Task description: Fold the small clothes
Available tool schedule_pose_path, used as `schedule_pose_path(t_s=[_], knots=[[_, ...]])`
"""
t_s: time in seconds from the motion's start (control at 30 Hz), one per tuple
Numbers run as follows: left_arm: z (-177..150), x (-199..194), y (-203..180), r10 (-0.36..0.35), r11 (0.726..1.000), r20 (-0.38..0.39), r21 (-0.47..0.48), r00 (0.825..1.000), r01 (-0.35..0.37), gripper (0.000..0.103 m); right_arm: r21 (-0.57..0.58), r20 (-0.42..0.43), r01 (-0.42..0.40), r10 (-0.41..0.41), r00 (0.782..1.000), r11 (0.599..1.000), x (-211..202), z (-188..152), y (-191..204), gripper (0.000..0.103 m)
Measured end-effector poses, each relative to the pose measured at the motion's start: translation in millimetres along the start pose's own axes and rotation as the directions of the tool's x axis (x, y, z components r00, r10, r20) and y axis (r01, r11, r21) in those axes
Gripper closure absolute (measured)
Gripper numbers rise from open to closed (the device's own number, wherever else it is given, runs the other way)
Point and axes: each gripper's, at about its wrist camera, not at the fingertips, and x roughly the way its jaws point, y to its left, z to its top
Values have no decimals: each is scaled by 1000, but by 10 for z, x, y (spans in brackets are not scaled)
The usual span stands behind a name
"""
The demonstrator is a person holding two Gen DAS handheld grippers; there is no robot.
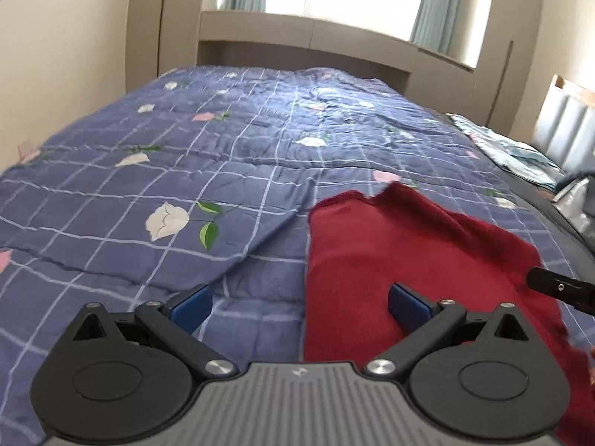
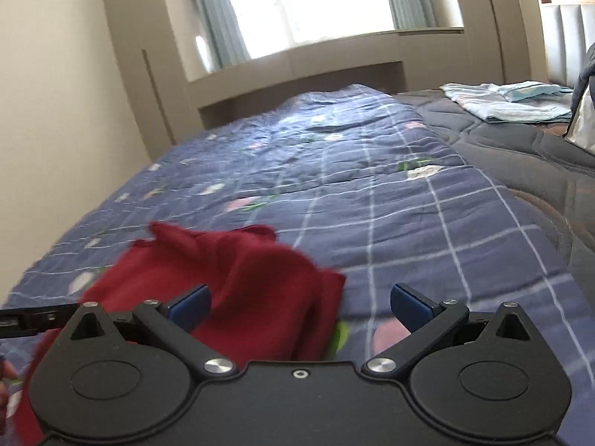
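Observation:
A dark red garment (image 1: 401, 252) lies on the blue checked bedspread (image 1: 186, 171). In the left wrist view its left edge runs between the wide-apart blue pads of my left gripper (image 1: 299, 306), which is open and holds nothing. In the right wrist view the red garment (image 2: 238, 278) is rumpled at the lower left, reaching past the left pad of my right gripper (image 2: 299, 306), which is also open and empty. A black finger of the right gripper (image 1: 557, 288) shows at the right edge of the left wrist view.
The bedspread with flower prints covers most of the bed. Light blue folded cloth (image 2: 509, 102) lies at the far right near a padded headboard (image 2: 569, 41). A dark quilt (image 2: 539, 171) lies along the right side. A window with curtains (image 2: 308, 3) is beyond the bed.

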Motion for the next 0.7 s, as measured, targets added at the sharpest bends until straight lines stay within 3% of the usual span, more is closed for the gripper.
schedule_pose_path(t_s=[0.13, 0.23, 0.4, 0.57, 0.7], knots=[[-229, -284, -27, -41, 999, 12, 25, 999, 40, 1, -20, -15, -33, 33, 999, 999, -290, -241, 66, 1], [-363, -315, -24, -48, 999, -15, 25, 999, 49, 1, -76, -51, 25, -29, 998, 997, -312, -444, 108, 1], [-440, -330, 68, -68, 996, -58, -53, 996, 65, 1, -37, -20, 37, -38, 999, 999, -420, -490, 117, 1], [-418, -405, 64, -55, 998, -70, -21, 996, 54, 1, 16, 18, -99, 99, 995, 995, -623, -510, 105, 1], [-497, -407, 65, -51, 999, -71, -14, 996, 50, 1, -34, -27, -27, 26, 999, 999, -572, -623, 152, 1]])
